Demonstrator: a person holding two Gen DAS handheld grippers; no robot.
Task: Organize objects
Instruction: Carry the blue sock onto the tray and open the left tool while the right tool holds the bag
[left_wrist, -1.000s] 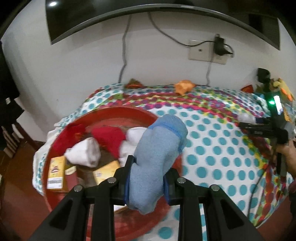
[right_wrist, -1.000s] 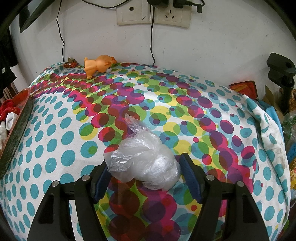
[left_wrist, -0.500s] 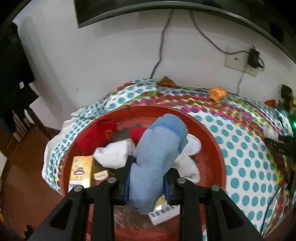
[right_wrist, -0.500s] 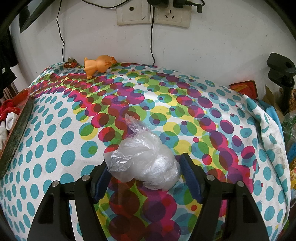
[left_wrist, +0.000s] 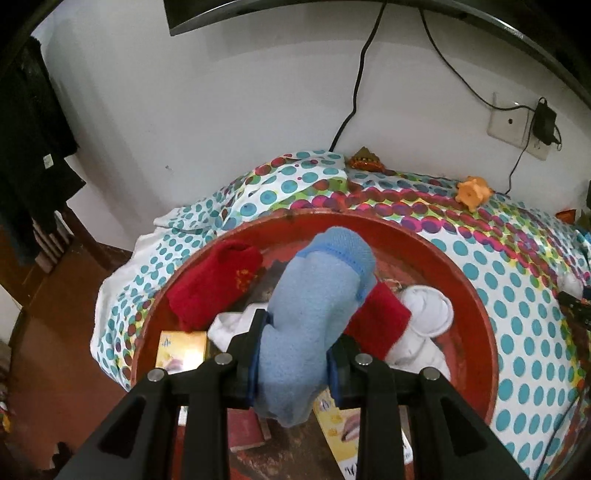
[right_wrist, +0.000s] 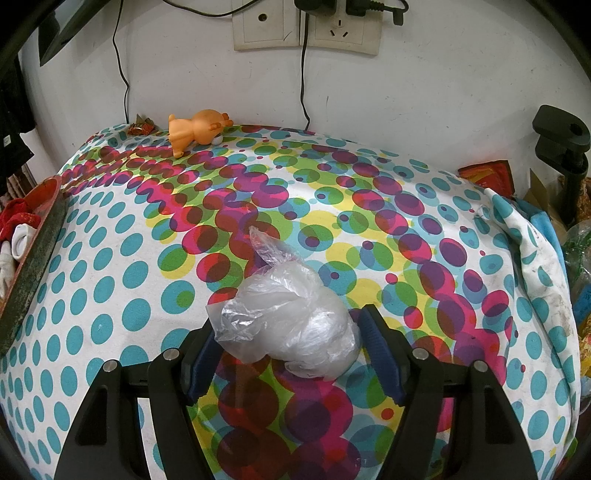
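Left wrist: left tool (left_wrist: 291, 360) clenched on soft, light sock (left_wrist: 314, 317) mid-body, over tray (left_wrist: 476, 306). Right tool (right_wrist: 291, 354) released, straddling crinkly bag (right_wrist: 291, 325).

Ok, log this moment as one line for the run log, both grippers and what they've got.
left gripper: shut on blue sock, above red basin | right gripper: around plastic bag on dotted cloth

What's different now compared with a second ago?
The left gripper, still clamped on the blue sock, has swung from the red tray's edge to over its middle. The right gripper has not moved, and the plastic bag still sits between its fingers on the dotted cloth.
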